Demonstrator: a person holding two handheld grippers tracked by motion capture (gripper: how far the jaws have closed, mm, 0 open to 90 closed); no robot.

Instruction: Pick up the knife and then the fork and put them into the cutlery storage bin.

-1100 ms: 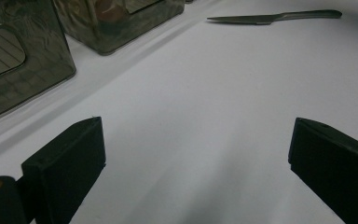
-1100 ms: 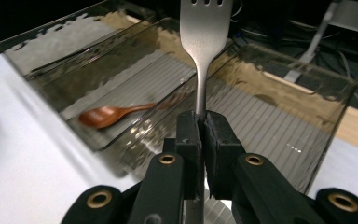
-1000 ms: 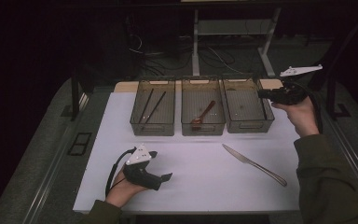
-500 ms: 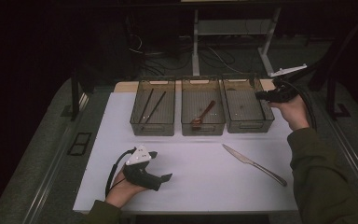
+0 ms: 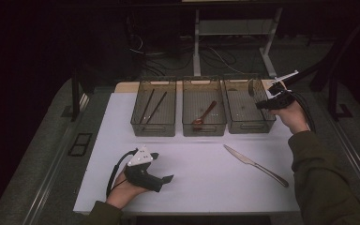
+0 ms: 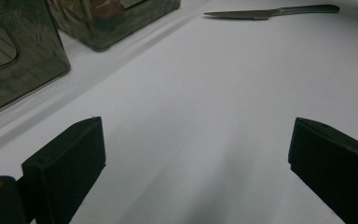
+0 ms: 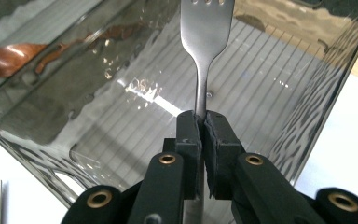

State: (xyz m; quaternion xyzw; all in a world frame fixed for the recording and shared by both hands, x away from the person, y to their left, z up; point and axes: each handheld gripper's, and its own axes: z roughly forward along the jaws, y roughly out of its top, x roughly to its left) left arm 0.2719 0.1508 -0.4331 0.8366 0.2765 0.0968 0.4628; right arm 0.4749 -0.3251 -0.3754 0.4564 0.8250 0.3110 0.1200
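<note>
Knife [image 5: 255, 164] on white mat, chopsticks [image 5: 151, 107] & spoon [image 5: 204, 114] in bins

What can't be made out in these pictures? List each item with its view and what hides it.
- Fork: the tine tips are cut off by the top edge of the right gripper view; its handle end is hidden behind the right gripper.
- Fork in the high view: small and dim above the right bin, so its shape is unclear.
- Knife: the handle end sits near the top edge of the left gripper view.
- Left gripper: its body is below the frame.

knife [image 5: 255, 164] before bins [image 5: 204, 113], spoon [image 5: 204, 115] in middle
</note>
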